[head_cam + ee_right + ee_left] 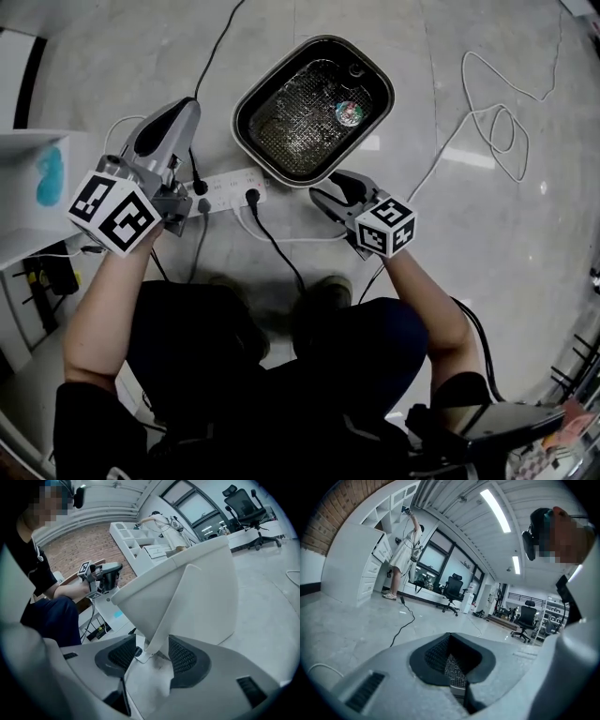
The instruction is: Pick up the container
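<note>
As the container [242, 112] looks rigid and heavy, its rib is straddled by the spread right gripper [152, 654]. The left gripper [451, 660] is pressed together.

Container [286, 127]: a rounded rectangle, open at the top, white outside, with a dark rim and a dark, glinting, mesh-patterned inside. Stands upright on the grey floor [469, 281], lying diagonally in the head view with the far end toward the right. Holds one small round thing [349, 112], pale and greenish, near the far right corner; too small to tell what. Near edge just beside a white power strip [225, 192]. Shows in the right gripper view as a smooth white wall [201, 588] with a thin rib [161, 620] at its foot, straddled by the parted jaws of the right hand-held gripper [152, 653].
</note>
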A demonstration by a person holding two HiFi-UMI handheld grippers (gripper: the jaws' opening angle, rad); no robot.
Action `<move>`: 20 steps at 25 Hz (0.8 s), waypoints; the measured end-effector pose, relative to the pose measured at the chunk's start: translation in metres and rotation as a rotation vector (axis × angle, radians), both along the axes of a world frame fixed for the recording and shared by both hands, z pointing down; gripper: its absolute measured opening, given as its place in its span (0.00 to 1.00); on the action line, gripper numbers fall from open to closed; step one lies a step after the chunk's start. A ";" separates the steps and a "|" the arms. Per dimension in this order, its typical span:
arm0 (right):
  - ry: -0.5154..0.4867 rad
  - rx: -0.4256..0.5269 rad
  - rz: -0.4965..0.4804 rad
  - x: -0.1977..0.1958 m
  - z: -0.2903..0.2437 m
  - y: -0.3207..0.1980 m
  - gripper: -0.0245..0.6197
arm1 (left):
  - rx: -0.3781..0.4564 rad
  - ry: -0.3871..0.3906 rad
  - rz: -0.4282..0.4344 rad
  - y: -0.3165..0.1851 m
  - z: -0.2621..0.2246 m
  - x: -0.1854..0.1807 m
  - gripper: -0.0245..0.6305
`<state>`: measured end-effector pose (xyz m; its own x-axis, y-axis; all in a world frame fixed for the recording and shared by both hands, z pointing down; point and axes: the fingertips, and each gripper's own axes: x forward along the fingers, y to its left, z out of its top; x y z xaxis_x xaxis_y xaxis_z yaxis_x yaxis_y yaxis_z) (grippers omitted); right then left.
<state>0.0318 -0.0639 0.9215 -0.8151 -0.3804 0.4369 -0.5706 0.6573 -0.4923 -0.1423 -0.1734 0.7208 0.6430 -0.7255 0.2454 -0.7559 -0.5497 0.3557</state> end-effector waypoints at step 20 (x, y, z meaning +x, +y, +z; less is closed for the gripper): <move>-0.089 -0.151 0.103 -0.015 0.006 0.004 0.21 | 0.080 0.063 0.208 0.022 -0.021 0.044 0.05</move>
<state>0.0168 -0.0602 0.9279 -0.8134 -0.3993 0.4230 -0.5806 0.5123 -0.6328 -0.0985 -0.1513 0.7002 0.7929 -0.5913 0.1471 -0.6011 -0.7194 0.3479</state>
